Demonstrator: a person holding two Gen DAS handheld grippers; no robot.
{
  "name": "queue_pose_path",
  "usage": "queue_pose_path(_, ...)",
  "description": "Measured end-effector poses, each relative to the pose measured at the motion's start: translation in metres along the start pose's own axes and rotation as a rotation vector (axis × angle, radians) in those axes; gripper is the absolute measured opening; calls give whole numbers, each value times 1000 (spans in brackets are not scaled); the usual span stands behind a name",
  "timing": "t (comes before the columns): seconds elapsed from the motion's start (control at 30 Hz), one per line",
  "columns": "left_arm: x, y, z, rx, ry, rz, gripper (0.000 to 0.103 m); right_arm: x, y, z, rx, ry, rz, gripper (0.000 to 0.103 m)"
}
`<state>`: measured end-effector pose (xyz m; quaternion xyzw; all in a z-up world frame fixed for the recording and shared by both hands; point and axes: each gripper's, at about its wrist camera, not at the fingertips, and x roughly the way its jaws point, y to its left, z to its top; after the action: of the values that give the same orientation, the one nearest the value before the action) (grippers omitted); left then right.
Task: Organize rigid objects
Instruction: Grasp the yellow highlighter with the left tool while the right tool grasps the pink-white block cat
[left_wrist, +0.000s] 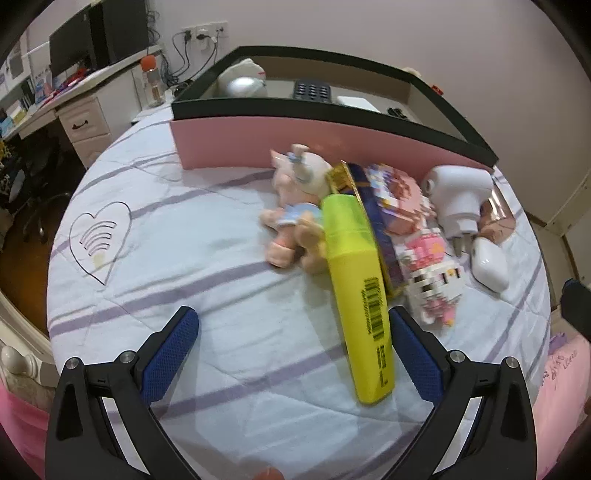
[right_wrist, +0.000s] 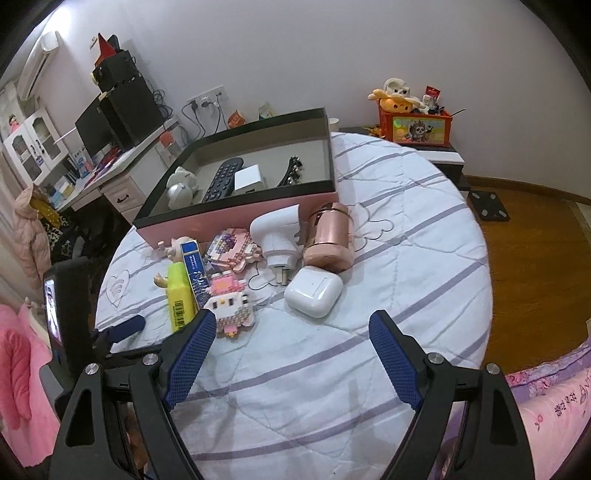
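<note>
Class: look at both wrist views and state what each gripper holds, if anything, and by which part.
Nothing is held. The left gripper is open around the yellow highlighter, which lies on the bed; the right gripper is open and holds nothing.

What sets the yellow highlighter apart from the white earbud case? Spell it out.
The yellow highlighter is long, slim and bright yellow with a barcode; the white earbud case is squat, rounded and plain white. The highlighter lies pressed against a blue box; the earbud case lies on open quilt in front of a white plug adapter. The highlighter sits inside the open left gripper; nothing surrounds the case. Both rest outside the pink box.
</note>
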<state>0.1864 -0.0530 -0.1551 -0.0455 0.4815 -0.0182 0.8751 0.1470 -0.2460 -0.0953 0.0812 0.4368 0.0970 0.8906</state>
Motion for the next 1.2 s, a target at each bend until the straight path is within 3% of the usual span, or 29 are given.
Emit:
queue_pose_path(0.23, 5, 5, 7, 42, -15, 5, 98, 13, 17, 1, -41, 27, 10, 86)
queue_pose_path(0.4, 2, 12, 11, 58, -42, 1, 68, 18, 24, 1, -55, 38, 5, 86)
queue_pose_path(0.53, 1, 22, 15, 62, -45, -19, 53, 20, 28, 1, -61, 46, 5, 86)
queue_pose_path(0.67, 0, 29, 17, 80, -48, -22, 32, 26, 35, 1, -71, 58, 6, 86)
queue_pose_path(0.77, 0, 29, 18, 104, -35, -23, 36, 31, 40, 0, -82, 71, 0, 86)
queue_pose_path(0.83, -1, 29, 18, 113, -37, 9, 59, 33, 42, -2, -90, 76, -4, 86)
queue_pose_path(0.87, 0, 29, 18, 110, -31, 13, 81, 33, 43, -3, -91, 79, -3, 86)
queue_pose_path(0.9, 0, 31, 16, 103, -28, 4, 94, 33, 44, -3, -92, 80, -2, 86)
queue_pose_path(0.97, -5, 36, 10, 77, -28, -53, 97, 33, 44, -4, -95, 84, -8, 86)
queue_pose_path(1.2, -18, 41, -2, 25, -5, -122, 102, 30, 41, -3, -85, 78, -15, 86)
